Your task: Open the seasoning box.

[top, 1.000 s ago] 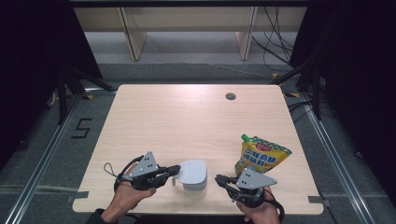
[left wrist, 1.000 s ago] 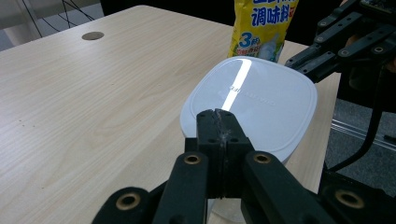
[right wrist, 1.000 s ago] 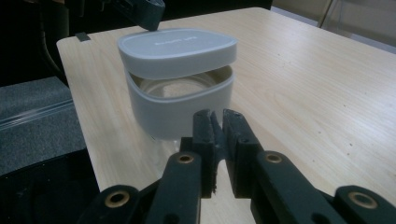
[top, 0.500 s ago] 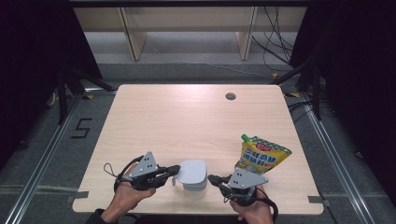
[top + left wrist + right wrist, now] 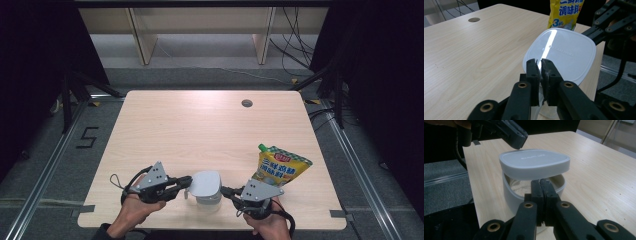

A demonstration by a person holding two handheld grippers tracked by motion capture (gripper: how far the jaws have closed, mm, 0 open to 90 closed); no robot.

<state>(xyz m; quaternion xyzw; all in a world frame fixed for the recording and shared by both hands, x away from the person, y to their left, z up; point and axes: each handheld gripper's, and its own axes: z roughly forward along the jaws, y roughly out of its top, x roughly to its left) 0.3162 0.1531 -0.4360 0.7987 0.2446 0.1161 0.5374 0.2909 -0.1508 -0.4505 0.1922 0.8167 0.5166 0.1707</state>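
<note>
With my left gripper (image 5: pixel 541 65) pinching the white lid (image 5: pixel 534 163) tilted half off the tub (image 5: pixel 511 195) near the table's (image 5: pixel 200 125) front edge, and my right gripper (image 5: pixel 541 185) clamped on the tub's rim, opening is underway, pouch (image 5: pixel 279 167) untouched.

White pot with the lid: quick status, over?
Left gripper pinching the lid edge, jaws just easing open. Right gripper shut on the pot rim. Lid lifted, tilted, powder inside. Yellow pouch stands behind, apart.
</note>
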